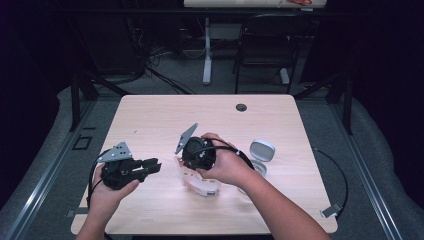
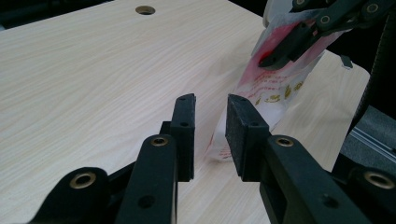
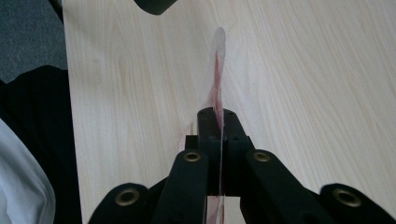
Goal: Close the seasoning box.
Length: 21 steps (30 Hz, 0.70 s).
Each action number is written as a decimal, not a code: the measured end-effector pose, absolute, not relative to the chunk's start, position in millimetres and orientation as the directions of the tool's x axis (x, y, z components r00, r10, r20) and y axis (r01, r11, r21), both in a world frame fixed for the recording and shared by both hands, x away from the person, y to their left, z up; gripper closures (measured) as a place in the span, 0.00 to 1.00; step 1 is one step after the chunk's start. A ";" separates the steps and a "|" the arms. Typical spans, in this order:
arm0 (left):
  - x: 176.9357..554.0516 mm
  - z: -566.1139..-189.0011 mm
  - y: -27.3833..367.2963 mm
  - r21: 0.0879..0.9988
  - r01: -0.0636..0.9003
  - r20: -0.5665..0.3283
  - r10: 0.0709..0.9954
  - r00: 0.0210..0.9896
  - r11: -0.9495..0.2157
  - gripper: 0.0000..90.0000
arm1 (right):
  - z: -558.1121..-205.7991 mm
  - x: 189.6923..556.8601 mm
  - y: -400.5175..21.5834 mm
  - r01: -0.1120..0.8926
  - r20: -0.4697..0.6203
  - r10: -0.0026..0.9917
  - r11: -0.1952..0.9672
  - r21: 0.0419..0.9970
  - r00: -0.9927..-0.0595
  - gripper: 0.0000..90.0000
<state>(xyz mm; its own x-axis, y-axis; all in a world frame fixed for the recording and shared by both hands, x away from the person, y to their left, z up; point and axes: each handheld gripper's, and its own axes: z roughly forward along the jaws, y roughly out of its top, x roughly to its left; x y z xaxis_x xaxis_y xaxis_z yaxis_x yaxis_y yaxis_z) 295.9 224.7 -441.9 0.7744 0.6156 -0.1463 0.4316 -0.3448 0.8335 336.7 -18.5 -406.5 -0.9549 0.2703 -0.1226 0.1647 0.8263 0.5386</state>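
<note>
while the right gripper pinches the pouch by its thin edge, the left gripper waits unclenched just beside it. it looks light, limp and slick, so a flat seam edge is likely the best place to grip.

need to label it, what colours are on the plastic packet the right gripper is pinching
The thin plastic packet is clear to white with red and some gold print, best seen in the left gripper view.

The worktop is pale, matt wood grain; the packet is thin, glossy printed plastic film; the tongs are matt black with rough pads.
</note>
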 end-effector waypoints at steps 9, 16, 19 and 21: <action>296.4 -443.8 222.8 0.833 0.430 -0.146 0.613 0.777 -0.347 0.79 | -403.4 334.4 -25.4 0.157 -0.121 0.270 0.809 0.567 -0.955 1.00; 296.6 -445.6 220.9 0.834 0.428 -0.146 0.610 0.779 -0.347 0.75 | -398.3 329.9 -31.2 0.142 -0.133 0.269 0.795 0.590 -0.954 1.00; 297.1 -446.6 220.6 0.836 0.425 -0.143 0.609 0.780 -0.347 0.74 | -395.8 328.2 -33.8 0.133 -0.136 0.261 0.796 0.590 -0.956 1.00; 297.4 -447.3 220.0 0.835 0.424 -0.142 0.608 0.781 -0.350 0.74 | -394.6 327.2 -35.2 0.127 -0.137 0.256 0.795 0.594 -0.957 1.00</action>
